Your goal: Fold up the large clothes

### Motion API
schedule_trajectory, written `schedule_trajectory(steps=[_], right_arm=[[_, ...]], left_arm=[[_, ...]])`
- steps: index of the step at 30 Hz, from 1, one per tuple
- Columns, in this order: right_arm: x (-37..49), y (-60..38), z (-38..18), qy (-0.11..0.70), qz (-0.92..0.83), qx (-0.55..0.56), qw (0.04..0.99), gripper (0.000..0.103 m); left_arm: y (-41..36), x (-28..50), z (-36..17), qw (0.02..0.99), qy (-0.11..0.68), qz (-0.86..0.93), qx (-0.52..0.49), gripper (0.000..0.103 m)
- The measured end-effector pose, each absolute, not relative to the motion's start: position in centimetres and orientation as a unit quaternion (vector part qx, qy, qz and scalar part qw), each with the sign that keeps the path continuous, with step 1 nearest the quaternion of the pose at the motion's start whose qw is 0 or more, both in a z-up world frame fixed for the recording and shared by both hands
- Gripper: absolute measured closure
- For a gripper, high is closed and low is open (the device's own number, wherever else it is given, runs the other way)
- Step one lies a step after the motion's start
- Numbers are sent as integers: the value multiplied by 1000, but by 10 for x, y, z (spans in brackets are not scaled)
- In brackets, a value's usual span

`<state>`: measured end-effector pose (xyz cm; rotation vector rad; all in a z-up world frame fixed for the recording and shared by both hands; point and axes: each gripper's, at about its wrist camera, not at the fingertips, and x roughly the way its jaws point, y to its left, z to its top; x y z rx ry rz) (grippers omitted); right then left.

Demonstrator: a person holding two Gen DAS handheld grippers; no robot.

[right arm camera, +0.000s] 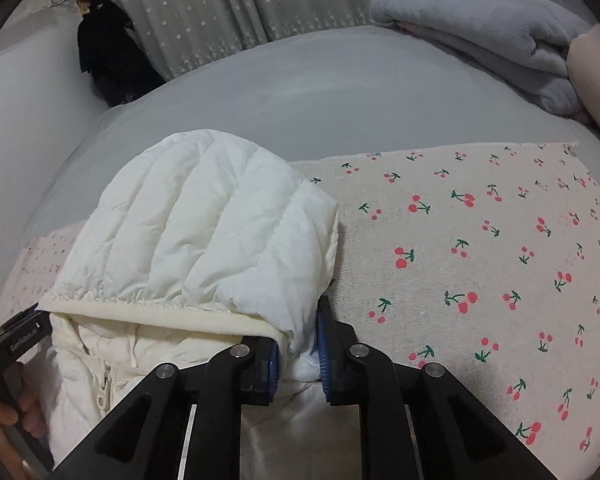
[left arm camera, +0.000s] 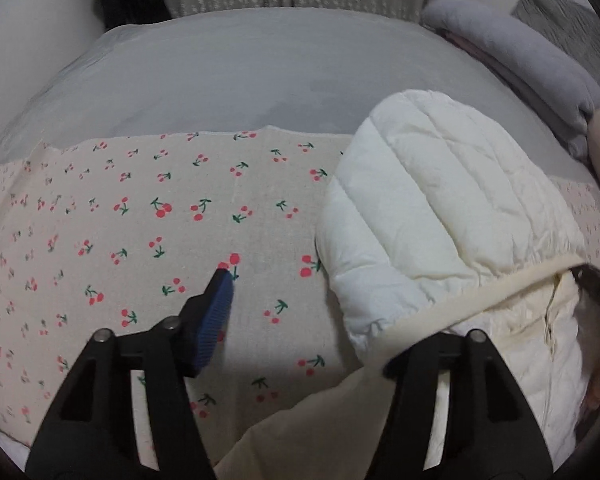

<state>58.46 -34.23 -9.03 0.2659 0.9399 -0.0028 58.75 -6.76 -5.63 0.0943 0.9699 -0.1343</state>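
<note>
A white quilted puffer jacket lies bunched on a cherry-print cloth, at the right of the left wrist view. My left gripper is open; its left blue pad is over the cloth and its right finger is hidden under the jacket's cream hem. In the right wrist view the jacket fills the lower left. My right gripper is shut on a fold of the jacket's edge, just above the cherry-print cloth.
The cloth lies on a grey bed sheet. A folded grey blanket lies at the far right. A black garment hangs by star-print curtains. The left gripper's body and a hand show at the lower left.
</note>
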Motion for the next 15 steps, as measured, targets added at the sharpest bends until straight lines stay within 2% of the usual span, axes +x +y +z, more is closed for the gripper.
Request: schedule_trajectory(steps=[2, 5, 8, 12, 15], right_arm=[[582, -347, -85, 461, 14, 138, 877, 62], [579, -366, -75, 473, 31, 164, 865, 40], [570, -386, -62, 468, 54, 195, 860, 30], [563, -397, -52, 454, 86, 226, 858, 26], [563, -394, -51, 463, 90, 210, 856, 25]], left_arm=[[-68, 589, -45, 874, 472, -77, 90, 25], [-67, 588, -25, 862, 476, -125, 121, 20], [-66, 585, -20, 831, 508, -187, 127, 17], [-68, 583, -27, 794, 541, -239, 141, 17], [-64, 587, -29, 794, 549, -224, 132, 16]])
